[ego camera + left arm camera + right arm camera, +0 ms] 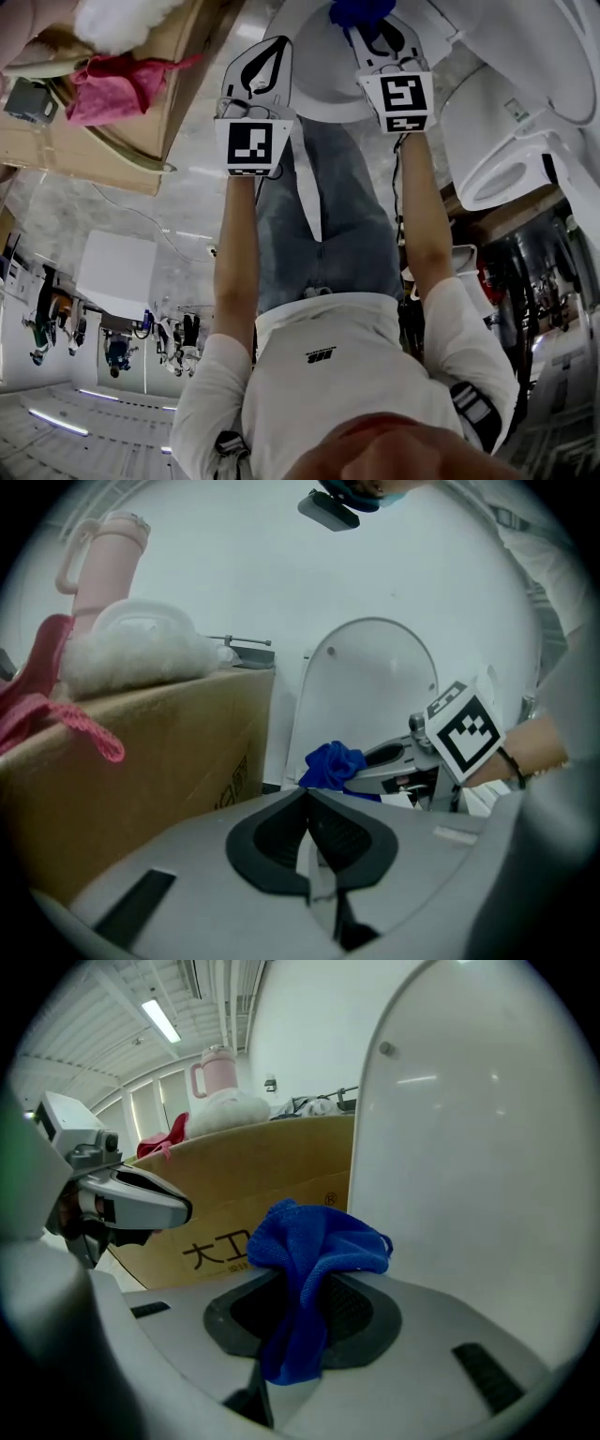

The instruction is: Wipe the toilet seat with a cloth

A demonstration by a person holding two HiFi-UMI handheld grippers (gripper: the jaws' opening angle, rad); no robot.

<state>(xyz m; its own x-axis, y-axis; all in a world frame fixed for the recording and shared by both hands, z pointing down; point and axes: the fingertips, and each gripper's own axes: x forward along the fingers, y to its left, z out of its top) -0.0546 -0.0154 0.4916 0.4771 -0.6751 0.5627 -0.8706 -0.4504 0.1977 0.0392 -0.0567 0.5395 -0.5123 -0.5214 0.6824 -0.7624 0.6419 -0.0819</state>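
Both grippers were extended toward 12 o'clock. The left gripper carried nothing. The right gripper bore a blue cloth at its tip, by a white toilet. A cardboard box holding a pink cloth stood at 10 o'clock.

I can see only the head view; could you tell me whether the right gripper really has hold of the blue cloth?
Observer: Yes; the right gripper is shut on the cloth, which bunches above its jaws.
Operator: Thanks. Does the left gripper hold anything?
Observer: No; its jaws are together, with nothing between.
Operator: Anything else I'm missing?
Observer: A pink tumbler rises behind the white fluff on the box.
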